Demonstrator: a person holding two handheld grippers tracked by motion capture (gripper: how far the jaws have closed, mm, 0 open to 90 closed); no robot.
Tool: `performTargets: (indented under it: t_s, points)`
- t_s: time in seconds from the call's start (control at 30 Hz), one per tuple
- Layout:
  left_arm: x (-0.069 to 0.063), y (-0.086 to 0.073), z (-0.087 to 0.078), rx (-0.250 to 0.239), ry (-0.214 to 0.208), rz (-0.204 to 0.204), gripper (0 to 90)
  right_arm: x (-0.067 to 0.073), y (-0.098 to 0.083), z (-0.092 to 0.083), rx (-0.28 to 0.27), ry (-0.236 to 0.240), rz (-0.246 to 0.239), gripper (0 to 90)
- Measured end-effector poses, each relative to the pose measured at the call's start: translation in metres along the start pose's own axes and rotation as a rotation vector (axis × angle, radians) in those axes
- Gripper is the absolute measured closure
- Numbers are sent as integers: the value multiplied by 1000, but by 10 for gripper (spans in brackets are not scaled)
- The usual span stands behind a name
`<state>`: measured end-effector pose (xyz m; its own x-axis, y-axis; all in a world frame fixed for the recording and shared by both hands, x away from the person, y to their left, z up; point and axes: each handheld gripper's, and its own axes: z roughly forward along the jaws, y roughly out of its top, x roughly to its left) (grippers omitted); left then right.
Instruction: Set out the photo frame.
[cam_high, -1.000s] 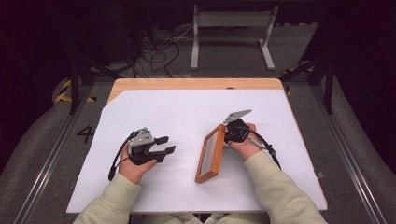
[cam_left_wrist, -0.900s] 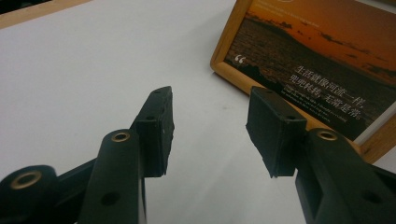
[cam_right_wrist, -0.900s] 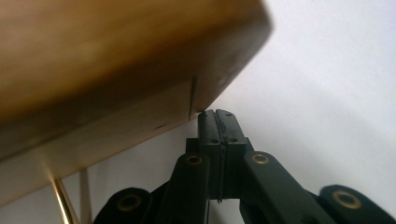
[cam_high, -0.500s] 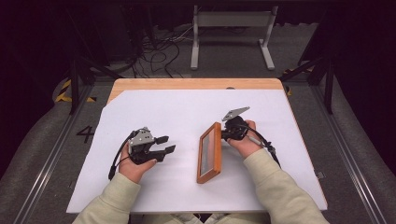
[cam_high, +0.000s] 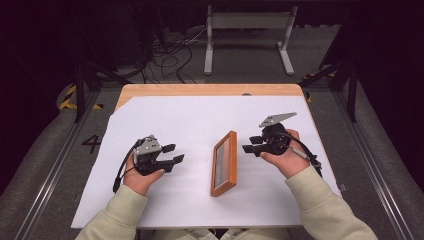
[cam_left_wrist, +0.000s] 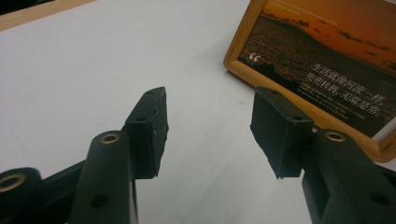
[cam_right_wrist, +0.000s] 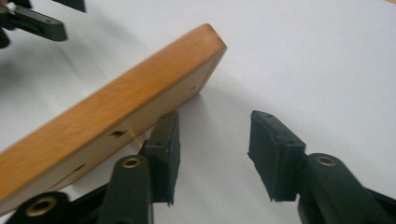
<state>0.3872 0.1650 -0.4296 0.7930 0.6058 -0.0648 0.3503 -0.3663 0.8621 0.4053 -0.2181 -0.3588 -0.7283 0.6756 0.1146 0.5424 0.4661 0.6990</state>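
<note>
Wooden picture frame (cam_high: 223, 163) standing on its long edge on the white surface (cam_high: 200, 120), my right tongs (cam_high: 248, 144) just right of the frame, having just opened, nothing between, my left tongs (cam_high: 174, 153) left of the frame, wide, empty

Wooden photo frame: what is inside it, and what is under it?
The wooden photo frame holds an orange sunset seascape with white printed text. It stands tilted on its long edge on the white sheet. Whatever props it from behind is hidden.

The wooden picture frame (cam_left_wrist: 322, 74) is cropped; its caption is unreadably small.
</note>
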Motion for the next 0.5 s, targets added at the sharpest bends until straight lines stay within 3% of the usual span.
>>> performTargets:
  t_s: [0.13, 0.27, 0.5]
  points:
    - [0, 0, 1, -3, 0, 5, 464, 13, 6, -13, 25, -13, 39, 404]
    - [0, 0, 1, 1, -5, -1, 462, 25, 11, -19, 55, 12, 64, 366]
    - [0, 0, 1, 0, -3, 4, 460, 40, 20, -9, 94, 43, 71, 313]
